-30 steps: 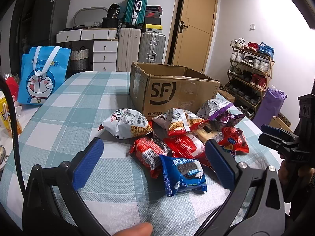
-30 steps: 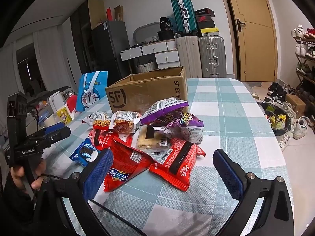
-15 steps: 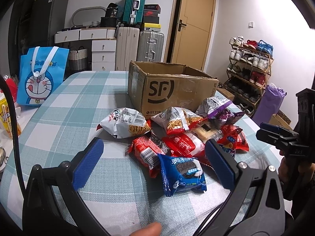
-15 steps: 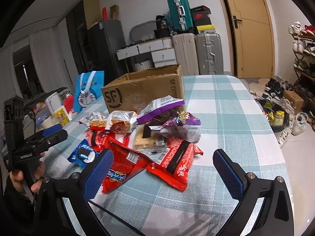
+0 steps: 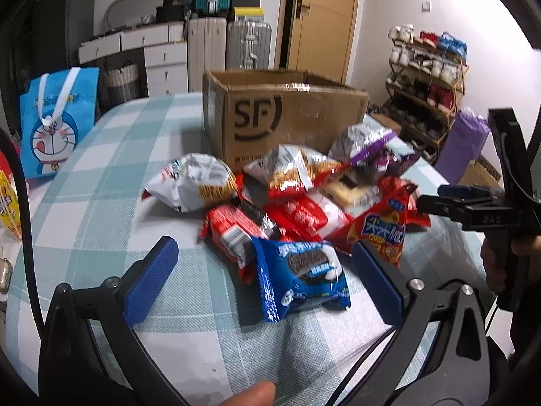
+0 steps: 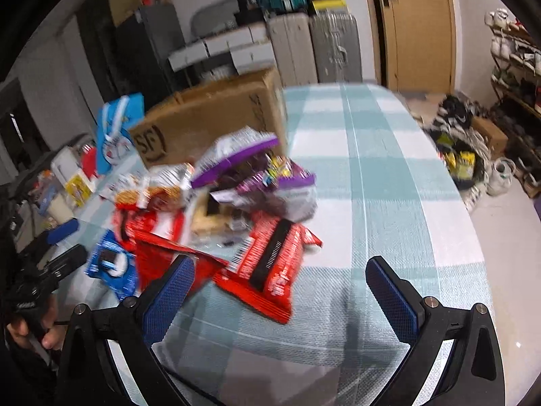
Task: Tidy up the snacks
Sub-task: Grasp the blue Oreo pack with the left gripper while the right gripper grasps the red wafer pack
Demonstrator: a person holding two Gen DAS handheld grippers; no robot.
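A pile of snack packets lies on the checked tablecloth point(image 5: 101, 203) in front of an open SF cardboard box point(image 5: 284, 115). Nearest my left gripper point(image 5: 267, 282) is a blue Oreo packet point(image 5: 301, 277); the gripper is open and empty just in front of it. My right gripper point(image 6: 282, 299) is open and empty, close over a red packet point(image 6: 267, 267) at the pile's near edge. Purple packets point(image 6: 270, 182) lie behind it. Each gripper also shows in the other's view: the right one point(image 5: 449, 199) and the left one point(image 6: 61, 240).
A blue Doraemon bag point(image 5: 54, 125) stands at the table's left. Suitcases point(image 5: 230, 47) and drawers stand behind the table, a shoe rack point(image 5: 429, 77) to the right. The box point(image 6: 209, 121) sits mid-table; bare cloth point(image 6: 389, 176) lies right of the pile.
Both grippers have moved forward and closer to the pile. The right gripper has dropped toward the red packet. Jaws stay open.
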